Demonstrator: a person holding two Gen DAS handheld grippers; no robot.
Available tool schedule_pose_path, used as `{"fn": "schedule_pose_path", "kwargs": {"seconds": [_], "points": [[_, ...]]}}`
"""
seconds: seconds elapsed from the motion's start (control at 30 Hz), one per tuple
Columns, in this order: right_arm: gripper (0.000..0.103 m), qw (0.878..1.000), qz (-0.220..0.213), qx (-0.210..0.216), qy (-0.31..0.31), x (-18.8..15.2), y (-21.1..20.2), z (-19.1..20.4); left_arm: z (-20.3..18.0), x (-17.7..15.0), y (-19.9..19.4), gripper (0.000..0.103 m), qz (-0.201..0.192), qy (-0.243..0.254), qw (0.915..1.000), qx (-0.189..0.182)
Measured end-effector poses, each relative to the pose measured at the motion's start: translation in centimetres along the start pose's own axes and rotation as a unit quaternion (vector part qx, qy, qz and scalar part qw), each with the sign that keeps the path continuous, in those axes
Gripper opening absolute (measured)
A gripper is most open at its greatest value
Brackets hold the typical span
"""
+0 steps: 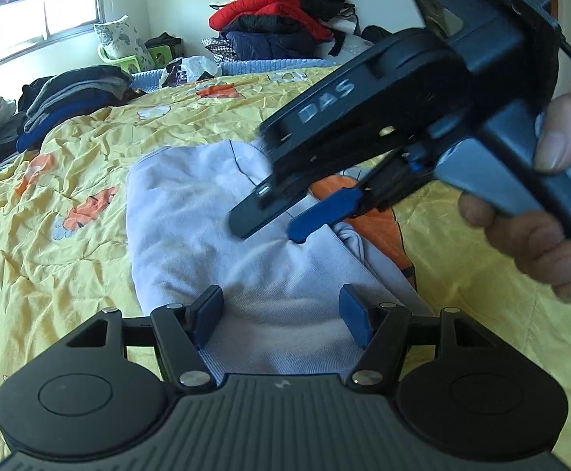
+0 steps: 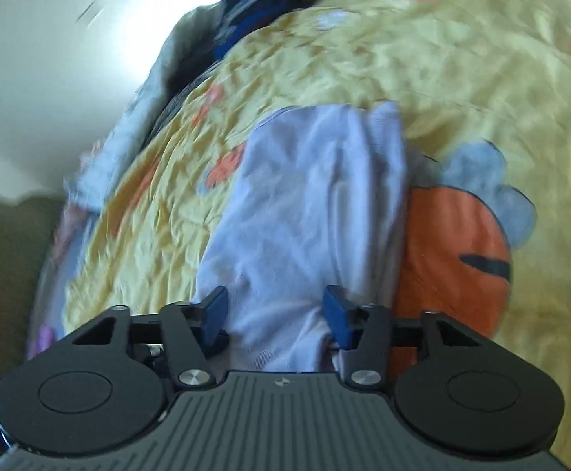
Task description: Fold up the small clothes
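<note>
My left gripper [image 1: 281, 320]: jaws apart, empty, over garment [image 1: 191, 212] | my right gripper [image 1: 273, 227]: jaws apart, holding nothing | quilt [image 1: 69, 274] beneath

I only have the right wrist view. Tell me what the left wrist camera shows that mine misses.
Observer: The right gripper hangs open above the pale lilac garment, nothing between its fingers.
Operator: Report the left gripper.
Observer: The left gripper is open too, low over the garment's near end.
Operator: Say what lies beyond the bed.
Observer: A heap with a red jacket sits at the far end; folded dark clothes are stacked at the left.
</note>
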State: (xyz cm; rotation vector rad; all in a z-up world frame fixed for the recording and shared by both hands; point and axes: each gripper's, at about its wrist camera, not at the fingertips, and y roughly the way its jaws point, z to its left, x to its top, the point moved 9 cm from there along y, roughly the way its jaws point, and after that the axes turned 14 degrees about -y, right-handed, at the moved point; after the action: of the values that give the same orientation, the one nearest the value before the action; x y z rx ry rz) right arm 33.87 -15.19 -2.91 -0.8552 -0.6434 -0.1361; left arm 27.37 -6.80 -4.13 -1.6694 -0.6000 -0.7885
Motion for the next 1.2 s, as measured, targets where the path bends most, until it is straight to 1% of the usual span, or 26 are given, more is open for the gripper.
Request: {"fn": "schedule_pose_path", "kwargs": {"seconds": [0.03,0.07,0.13,0.17,0.2,0.23,0.3,0.37,0.43,0.47,0.5,0.57,0.6,0.63,0.7,0.73,0.77,0.8,0.87,0.9,0.97,1.03,1.2], "points": [[0.056,1.0,-0.005,-0.001,0.012,0.0,-0.9,0.1,0.2,0.1,-0.5,0.065,-0.005,-0.011,0.9999,-0.002],[0.062,1.0,-0.023,-0.005,0.016,-0.1,-2.1,0.4,0.4,0.2,-1.2,0.066,-0.011,-0.022,0.9997,-0.003],[0.071,0.998,-0.063,-0.011,0.01,-0.7,-5.0,1.0,1.1,0.3,-3.2,0.074,-0.029,-0.038,0.9988,-0.005],[0.076,0.997,-0.081,-0.019,0.007,-1.3,-6.4,1.0,1.7,0.1,-4.3,0.085,-0.042,-0.044,0.9982,0.001],[0.078,0.995,-0.093,-0.031,0.003,-2.1,-7.7,1.0,2.5,-0.2,-5.5,0.087,-0.054,-0.05,0.9972,0.013],[0.08,0.994,-0.101,-0.048,-0.004,-3.0,-8.9,0.6,3.5,-0.6,-6.6,0.087,-0.066,-0.057,0.9959,0.026],[0.08,0.99,-0.103,-0.091,-0.01,-5.4,-10.6,-0.3,5.6,-1.6,-8.4,0.087,-0.072,-0.082,0.9927,0.051],[0.08,0.987,-0.087,-0.137,-0.006,-8.4,-11.3,-1.5,7.8,-2.6,-9.5,0.087,-0.071,-0.12,0.9869,0.08],[0.081,0.982,-0.069,-0.177,-0.008,-10.6,-11.1,-2.2,9.1,-3.2,-9.9,0.087,-0.072,-0.157,0.9806,0.092],[0.081,0.979,-0.063,-0.193,-0.012,-11.5,-10.7,-2.3,9.1,-3.5,-9.8,0.087,-0.069,-0.167,0.9794,0.09],[0.081,0.976,-0.062,-0.207,-0.015,-12.2,-10.5,-2.2,8.8,-3.7,-9.5,0.087,-0.064,-0.167,0.9801,0.087],[0.088,0.967,-0.078,-0.237,-0.041,-12.7,-10.1,-1.2,7.3,-3.8,-8.8,0.087,-0.065,-0.153,0.9831,0.078],[0.09,0.966,-0.078,-0.244,-0.048,-13.0,-9.6,-0.8,6.5,-3.9,-8.3,0.087,-0.068,-0.145,0.9843,0.073],[0.095,0.964,-0.079,-0.249,-0.051,-13.2,-9.1,-0.4,6.0,-4.0,-7.5,0.087,-0.067,-0.143,0.9849,0.072],[0.101,0.96,-0.079,-0.262,-0.058,-13.4,-8.0,0.2,5.4,-4.9,-5.9,0.087,-0.047,-0.147,0.9849,0.079],[0.103,0.956,-0.08,-0.273,-0.068,-13.5,-7.6,0.6,5.3,-5.5,-5.3,0.087,-0.039,-0.148,0.9848,0.083],[0.103,0.952,-0.077,-0.286,-0.079,-13.8,-7.3,0.9,5.1,-6.1,-4.9,0.088,-0.036,-0.145,0.9847,0.09],[0.103,0.946,-0.073,-0.301,-0.093,-14.0,-6.9,1.2,4.9,-6.3,-4.9,0.088,-0.044,-0.132,0.9856,0.096],[0.103,0.935,-0.071,-0.327,-0.117,-14.3,-6.3,1.7,4.5,-6.6,-5.1,0.089,-0.042,-0.125,0.9873,0.089],[0.103,0.929,-0.072,-0.34,-0.127,-14.5,-6.0,1.8,4.7,-6.6,-5.0,0.092,-0.041,-0.128,0.9869,0.089],[0.103,0.924,-0.093,-0.348,-0.128,-14.7,-5.8,2.1,5.2,-6.5,-4.8,0.097,-0.037,-0.133,0.985,0.104],[0.103,0.924,-0.094,-0.348,-0.126,-14.6,-5.9,2.1,5.5,-6.5,-4.8,0.099,-0.035,-0.137,0.9834,0.114],[0.103,0.923,-0.097,-0.35,-0.127,-14.6,-6.0,2.0,5.4,-6.8,-4.9,0.103,-0.029,-0.129,0.9843,0.117]]}}
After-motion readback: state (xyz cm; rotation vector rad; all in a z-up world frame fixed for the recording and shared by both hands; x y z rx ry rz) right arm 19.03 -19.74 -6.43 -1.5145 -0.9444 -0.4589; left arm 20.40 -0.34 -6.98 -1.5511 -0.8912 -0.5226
